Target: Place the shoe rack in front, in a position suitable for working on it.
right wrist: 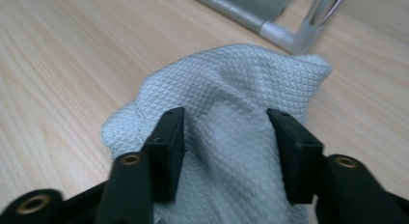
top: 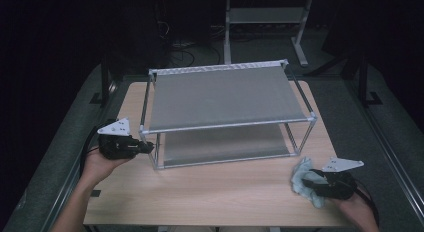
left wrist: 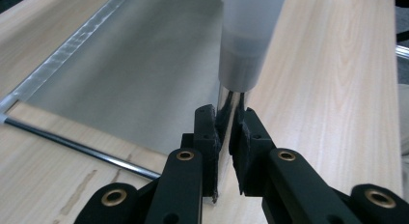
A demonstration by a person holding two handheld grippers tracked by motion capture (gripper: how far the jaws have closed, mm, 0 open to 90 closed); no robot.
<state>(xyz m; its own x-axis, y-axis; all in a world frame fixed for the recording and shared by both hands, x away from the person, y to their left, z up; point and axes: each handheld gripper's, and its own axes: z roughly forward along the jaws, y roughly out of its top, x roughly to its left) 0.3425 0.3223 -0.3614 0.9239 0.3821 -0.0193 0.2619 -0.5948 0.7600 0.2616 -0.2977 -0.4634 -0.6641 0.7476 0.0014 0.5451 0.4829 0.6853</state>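
Note:
A two-shelf metal rack (top: 225, 126) with grey shelf panels stands on the wooden table (top: 210, 192). My left gripper (top: 150, 148) is shut on the rack's front left post (top: 158, 153), low down near the bottom shelf. In the left gripper view the pads (left wrist: 214, 137) squeeze the shiny tube (left wrist: 230, 105) just below its white sleeve (left wrist: 243, 45). A crumpled light blue cloth (top: 301, 174) lies on the table by the rack's front right corner. My right gripper (top: 312, 181) is down over it. Its jaws stand apart with a ridge of the cloth (right wrist: 231, 84) between them (right wrist: 225, 120).
The rack's front right foot (right wrist: 289, 38) is just beyond the cloth. Bare tabletop runs along the front between my two hands. A second rack frame (top: 265, 22) stands on the dark floor behind the table. Rails (top: 395, 157) flank both table sides.

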